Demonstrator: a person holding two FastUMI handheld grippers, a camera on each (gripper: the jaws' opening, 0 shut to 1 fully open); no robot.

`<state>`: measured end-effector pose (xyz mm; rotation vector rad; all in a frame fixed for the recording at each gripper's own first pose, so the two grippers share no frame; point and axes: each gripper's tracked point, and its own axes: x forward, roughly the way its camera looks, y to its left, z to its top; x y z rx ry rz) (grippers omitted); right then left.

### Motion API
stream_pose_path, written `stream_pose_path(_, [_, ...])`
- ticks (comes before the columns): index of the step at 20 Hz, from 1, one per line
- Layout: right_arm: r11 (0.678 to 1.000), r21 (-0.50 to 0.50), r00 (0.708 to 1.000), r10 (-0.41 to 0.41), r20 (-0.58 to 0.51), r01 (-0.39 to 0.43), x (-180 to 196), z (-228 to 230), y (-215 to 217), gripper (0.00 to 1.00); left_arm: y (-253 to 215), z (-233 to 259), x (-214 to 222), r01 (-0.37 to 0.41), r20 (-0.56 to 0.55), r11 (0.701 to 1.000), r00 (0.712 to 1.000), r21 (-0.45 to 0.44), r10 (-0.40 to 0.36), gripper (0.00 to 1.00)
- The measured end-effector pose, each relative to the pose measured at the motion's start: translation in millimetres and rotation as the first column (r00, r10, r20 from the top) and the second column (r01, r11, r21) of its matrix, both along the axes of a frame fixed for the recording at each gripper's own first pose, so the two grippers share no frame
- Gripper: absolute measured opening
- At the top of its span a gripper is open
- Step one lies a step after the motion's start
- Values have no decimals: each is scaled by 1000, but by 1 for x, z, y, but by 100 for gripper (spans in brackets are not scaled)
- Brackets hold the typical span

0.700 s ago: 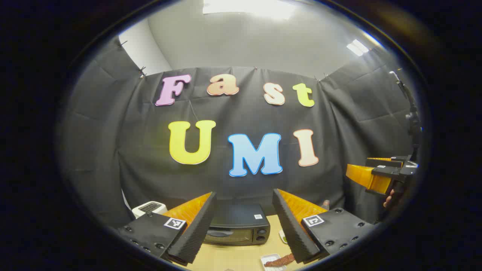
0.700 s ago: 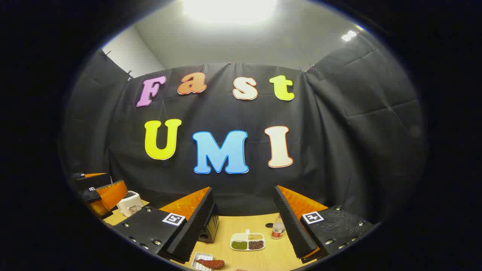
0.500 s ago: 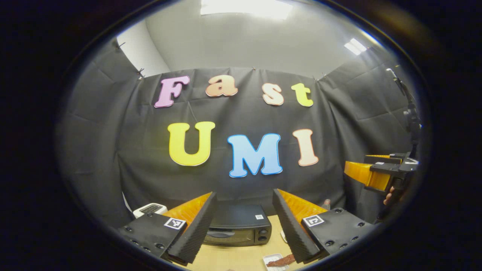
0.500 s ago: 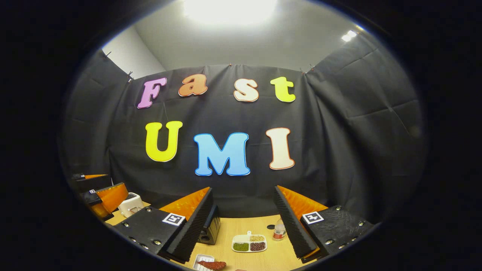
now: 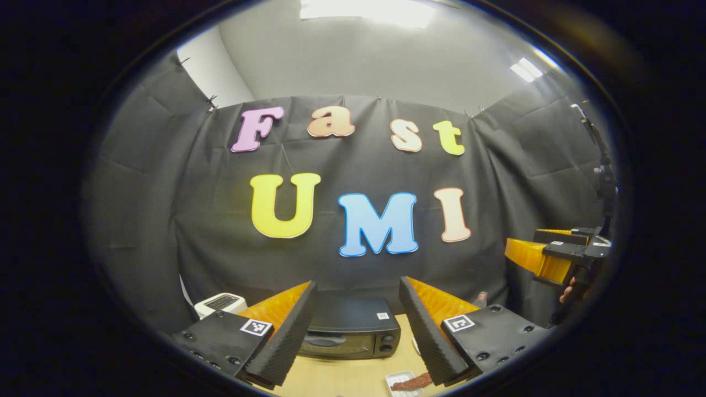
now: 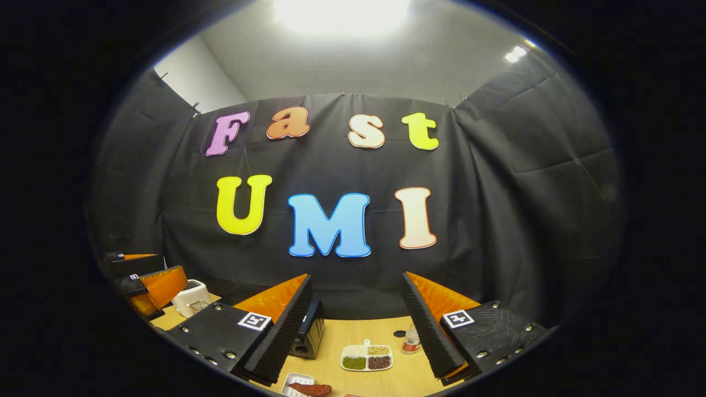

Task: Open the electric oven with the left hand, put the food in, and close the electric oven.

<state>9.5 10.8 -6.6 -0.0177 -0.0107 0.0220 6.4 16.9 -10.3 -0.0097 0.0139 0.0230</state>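
The left black-and-orange tongs (image 5: 357, 331) have two wedge fingers, orange outside with ridged black pads (image 5: 287, 342). Black plates carry small screws and square black-and-white tags. The right black-and-orange tongs (image 6: 357, 331) look the same.

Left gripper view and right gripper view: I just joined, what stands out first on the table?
The black electric oven, door shut, sits on the wooden table straight ahead between the open left gripper fingers. The reddish food lies in a white tray near the front edge. A divided dish of beans sits between the open right gripper fingers.
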Motion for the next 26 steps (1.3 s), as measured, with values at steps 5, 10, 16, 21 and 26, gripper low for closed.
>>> stream_pose_path(5, [1000,-10,1000,-5,-28,5,3,-13,-4,97,10,-34,16,-12,-56,1000,998,1,12,100])
stream_pose_path(10, [1000,-17,998,-18,-56,17,3,-26,-10,97,21,-90,44,-2,-152,1000,988,-7,1,100])
stream_pose_path(16, [998,-43,994,-55,-99,51,3,-43,-27,97,37,-152,80,-5,-241,1000,970,-13,2,97])
stream_pose_path(21, [995,-49,986,-94,-136,88,7,-59,-38,97,54,-200,113,-25,-306,999,952,-24,16,100])
stream_pose_path(26, [994,-52,983,-99,-151,92,11,-66,-39,97,70,-250,150,-42,-382,999,924,-24,29,92])
